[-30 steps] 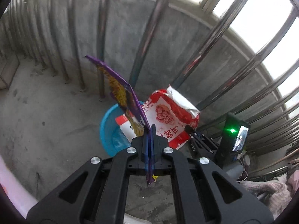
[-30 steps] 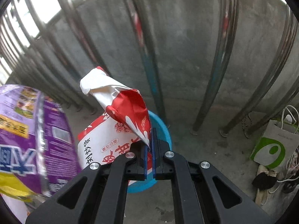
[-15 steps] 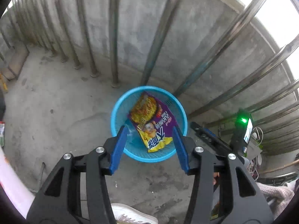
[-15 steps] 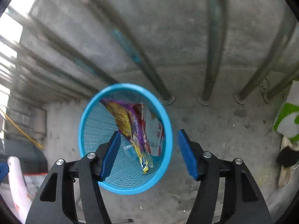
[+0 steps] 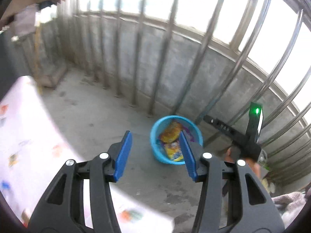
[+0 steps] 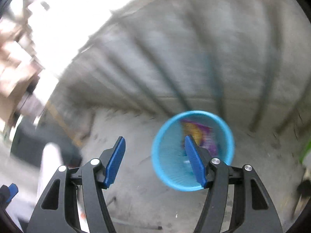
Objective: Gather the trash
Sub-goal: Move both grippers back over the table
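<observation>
A round blue mesh basket (image 5: 155,134) stands on the concrete floor by the railing; it also shows, blurred, in the right wrist view (image 6: 167,167). Inside lies a purple and yellow snack wrapper (image 5: 172,136), also seen in the right wrist view (image 6: 196,132). My left gripper (image 5: 155,153) is open and empty, above and back from the basket. My right gripper (image 6: 154,159) is open and empty, with the basket behind its right finger.
Metal railing bars (image 5: 136,68) on a low concrete wall run behind the basket. A white patterned surface (image 5: 29,136) fills the left. The other gripper with a green light (image 5: 254,122) is at right. A green bag edge (image 6: 306,149) is at far right.
Both grippers let go of their wrappers over the basket, opened, then pulled up and back. The basket now looks smaller and sits to the right. The right view is blurred by motion.
</observation>
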`<act>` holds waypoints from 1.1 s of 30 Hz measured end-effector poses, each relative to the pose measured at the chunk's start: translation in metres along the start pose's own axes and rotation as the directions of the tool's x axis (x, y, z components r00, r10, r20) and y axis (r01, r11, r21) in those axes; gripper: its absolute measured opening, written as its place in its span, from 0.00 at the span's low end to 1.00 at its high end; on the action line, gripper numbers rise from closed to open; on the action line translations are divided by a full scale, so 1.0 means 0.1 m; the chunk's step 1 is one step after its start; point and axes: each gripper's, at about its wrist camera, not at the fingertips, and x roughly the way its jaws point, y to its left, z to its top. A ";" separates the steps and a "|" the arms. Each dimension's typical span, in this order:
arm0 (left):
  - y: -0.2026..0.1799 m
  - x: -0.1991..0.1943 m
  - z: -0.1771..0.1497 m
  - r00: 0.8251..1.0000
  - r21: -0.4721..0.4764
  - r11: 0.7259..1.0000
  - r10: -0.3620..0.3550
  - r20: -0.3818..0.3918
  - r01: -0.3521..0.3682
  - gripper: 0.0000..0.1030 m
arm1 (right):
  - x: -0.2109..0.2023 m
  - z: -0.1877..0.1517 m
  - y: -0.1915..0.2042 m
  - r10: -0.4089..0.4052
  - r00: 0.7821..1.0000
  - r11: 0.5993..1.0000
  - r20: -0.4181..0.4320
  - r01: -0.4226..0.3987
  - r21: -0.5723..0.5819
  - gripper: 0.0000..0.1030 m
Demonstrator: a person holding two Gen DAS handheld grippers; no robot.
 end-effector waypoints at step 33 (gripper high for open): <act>2.23 -2.24 -2.35 0.900 -0.660 0.719 0.410 0.147 -0.219 0.46 | -0.25 -2.64 3.32 0.150 0.704 0.600 -0.695 -0.623 -0.501 0.60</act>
